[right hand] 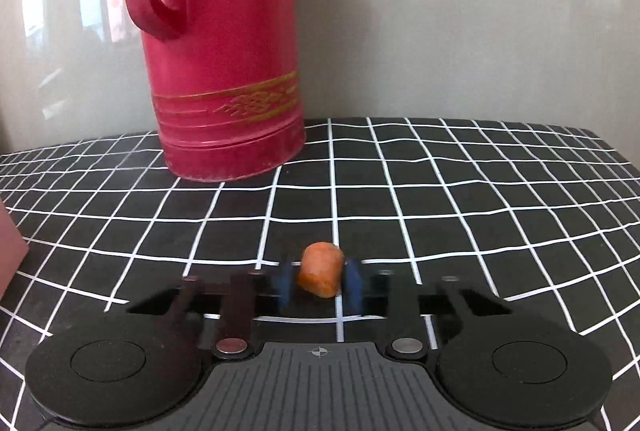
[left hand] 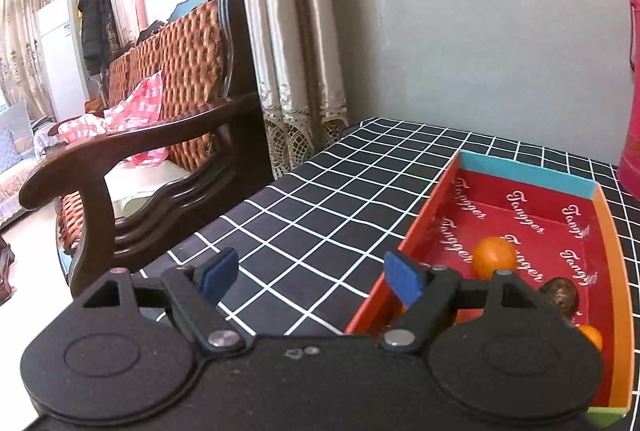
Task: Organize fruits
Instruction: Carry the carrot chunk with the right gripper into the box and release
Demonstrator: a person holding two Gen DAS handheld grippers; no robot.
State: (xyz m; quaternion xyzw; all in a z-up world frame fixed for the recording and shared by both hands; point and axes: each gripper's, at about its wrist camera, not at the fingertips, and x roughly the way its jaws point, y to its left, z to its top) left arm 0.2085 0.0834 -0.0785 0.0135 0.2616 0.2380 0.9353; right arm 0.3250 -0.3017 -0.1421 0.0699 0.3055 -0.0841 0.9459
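Your left gripper stands wide apart, its two blue pads holding nothing; it hangs over the desk with its black cloth of white grid lines, and its right-hand pad sits at the near left wall of the red box; whether it touches that wall you cannot tell from this view. Inside the box you can count one round orange fruit in the middle, one dark brown wrinkled fruit just beside it toward the near end, and one more orange fruit half hidden behind the gripper body; three in all, as far as shows. Only this view gives you the wooden sofa to the left, the curtain behind it, and a sliver of the red flask at the right edge.

Your right gripper is drawn in narrow and clamps one small orange fruit between its blue pads, which are blurred; the fruit sits just above the desk; whether it touches the cloth cannot be told. This view alone shows the red flask whole, one of it, upright on the desk beyond the fruit, well apart from it, with a gold band near its base; a pink edge shows at far left.
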